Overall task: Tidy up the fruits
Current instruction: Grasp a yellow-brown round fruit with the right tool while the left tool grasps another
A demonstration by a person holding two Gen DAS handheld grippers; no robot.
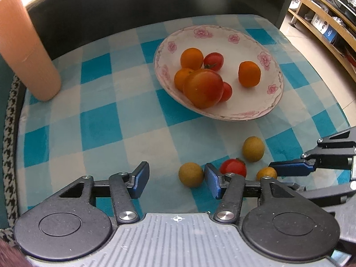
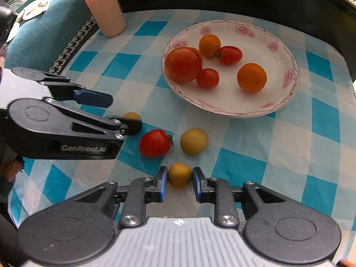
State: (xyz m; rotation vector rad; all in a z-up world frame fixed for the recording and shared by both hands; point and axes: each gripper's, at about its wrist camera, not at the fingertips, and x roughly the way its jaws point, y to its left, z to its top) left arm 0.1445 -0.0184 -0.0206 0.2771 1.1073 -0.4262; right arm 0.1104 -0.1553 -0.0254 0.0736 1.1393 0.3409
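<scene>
Our worktop (image 2: 289, 146) wears a blue-checked cloth, with a floral plate (image 2: 282, 102) holding a big tomato (image 2: 183, 64), oranges and small tomatoes. Our left tongs (image 1: 176, 179) stand apart over bare cloth, a yellowish fruit (image 1: 191, 174) beside them. Our right tongs (image 2: 179, 181) bracket a small yellow fruit (image 2: 179, 175), seemingly touching it. Nearby lie a red tomato (image 2: 154, 142) and another yellow fruit (image 2: 194, 141).
</scene>
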